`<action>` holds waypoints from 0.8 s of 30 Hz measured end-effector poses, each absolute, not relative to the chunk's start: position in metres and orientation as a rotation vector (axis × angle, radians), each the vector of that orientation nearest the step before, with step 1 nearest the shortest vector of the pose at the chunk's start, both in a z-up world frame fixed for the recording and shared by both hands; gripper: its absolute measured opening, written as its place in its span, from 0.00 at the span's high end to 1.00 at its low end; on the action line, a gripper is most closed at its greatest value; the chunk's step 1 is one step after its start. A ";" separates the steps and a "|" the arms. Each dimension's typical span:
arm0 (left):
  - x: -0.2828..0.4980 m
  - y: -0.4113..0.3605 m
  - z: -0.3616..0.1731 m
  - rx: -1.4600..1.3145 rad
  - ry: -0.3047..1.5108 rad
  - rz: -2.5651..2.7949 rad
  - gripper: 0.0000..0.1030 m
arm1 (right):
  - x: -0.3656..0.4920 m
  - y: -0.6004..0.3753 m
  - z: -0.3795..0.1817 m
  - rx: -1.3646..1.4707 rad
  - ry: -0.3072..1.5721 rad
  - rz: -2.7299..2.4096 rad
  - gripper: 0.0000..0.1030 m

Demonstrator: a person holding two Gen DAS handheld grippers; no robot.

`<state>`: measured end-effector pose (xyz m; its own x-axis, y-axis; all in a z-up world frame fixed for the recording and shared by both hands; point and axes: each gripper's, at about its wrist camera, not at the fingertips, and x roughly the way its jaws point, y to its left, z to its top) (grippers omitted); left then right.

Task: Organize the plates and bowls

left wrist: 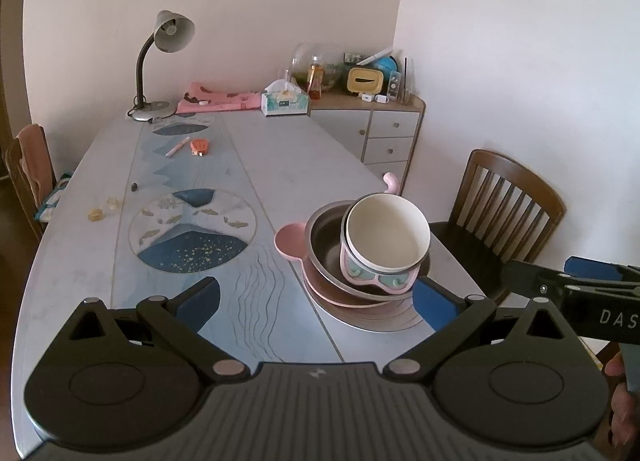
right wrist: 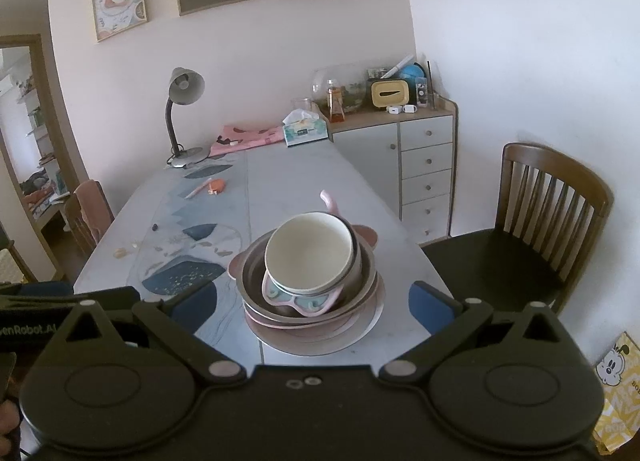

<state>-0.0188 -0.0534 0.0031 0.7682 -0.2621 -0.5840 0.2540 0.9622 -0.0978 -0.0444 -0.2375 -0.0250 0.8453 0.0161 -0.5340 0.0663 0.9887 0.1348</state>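
Observation:
A stack of dishes stands near the table's right edge. A cream bowl [left wrist: 386,235] [right wrist: 308,251] sits tilted on top of a pink and teal child's dish [left wrist: 374,279] [right wrist: 306,299], inside a metal bowl [left wrist: 324,239] [right wrist: 252,273], on pink plates [left wrist: 290,239] [right wrist: 320,331]. My left gripper [left wrist: 316,301] is open and empty, hovering short of the stack. My right gripper [right wrist: 314,301] is open and empty, just in front of the stack, its blue fingertips [right wrist: 430,303] apart on both sides.
On the patterned table [left wrist: 256,157] lie a pink pen [left wrist: 177,147], an orange item [left wrist: 200,145], small pieces [left wrist: 105,209], a desk lamp [left wrist: 160,61] and a tissue box [left wrist: 285,101]. A wooden chair [right wrist: 536,221] stands right, a cabinet [right wrist: 420,165] behind.

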 end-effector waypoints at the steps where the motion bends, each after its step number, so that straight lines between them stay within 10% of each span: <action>1: -0.019 -0.054 0.003 -0.014 0.635 -0.280 0.00 | -0.045 -0.237 -0.025 0.151 0.563 -0.027 0.00; 24: -0.018 -0.052 0.004 -0.019 0.638 -0.288 0.00 | -0.043 -0.230 -0.025 0.146 0.568 -0.023 0.00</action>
